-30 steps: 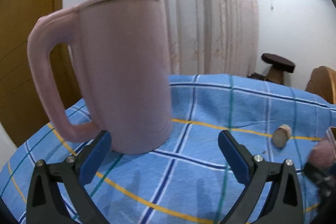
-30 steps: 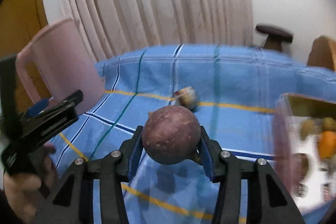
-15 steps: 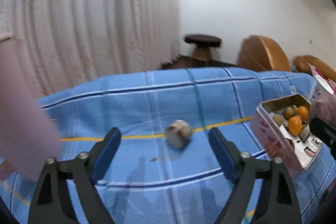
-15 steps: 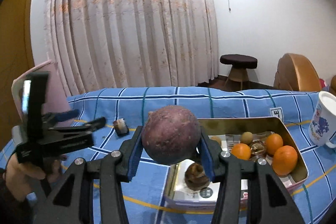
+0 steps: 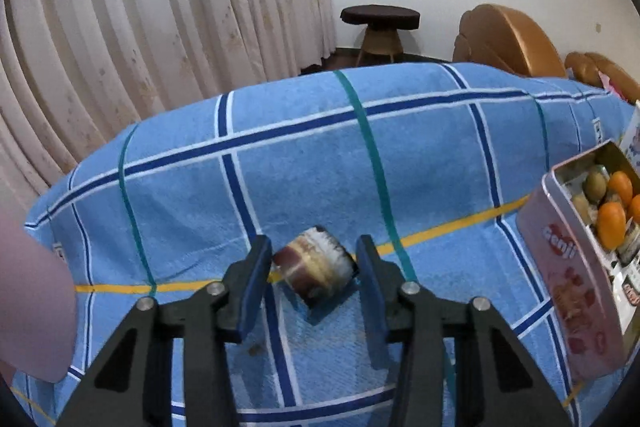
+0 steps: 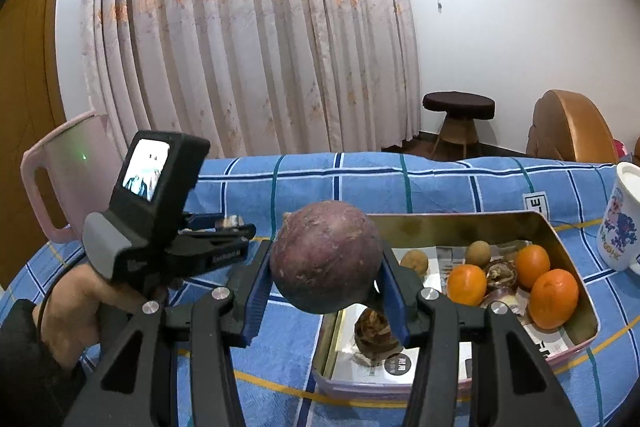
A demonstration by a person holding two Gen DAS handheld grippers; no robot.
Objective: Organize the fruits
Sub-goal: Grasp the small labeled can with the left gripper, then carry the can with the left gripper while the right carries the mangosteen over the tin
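Now the left gripper (image 5: 314, 283) has swung away from the pink jug (image 5: 34, 303), which filled its view a second ago, and has narrowed from wide open to a gap just broader than the small brown-and-cream fruit (image 5: 314, 271) lying on the blue checked tablecloth (image 5: 420, 163); the fruit sits between the blue pads, close to both, though contact cannot be told from the left wrist view, so the gripper reads as parted and unclenched, and a grasp looks imminent. Meanwhile the right gripper (image 6: 326, 273) is clamped on the round purple fruit (image 6: 326, 263) and has carried it from over bare cloth to the near left end of the metal tin (image 6: 452, 225); it hangs above that rim, not yet released. Inside the tin lie three oranges (image 6: 554, 297), small brown fruits and a dark one near the front; beyond it, to the right, stands a white mug (image 6: 622, 223). By my judgement, the purple fruit is next to go in.
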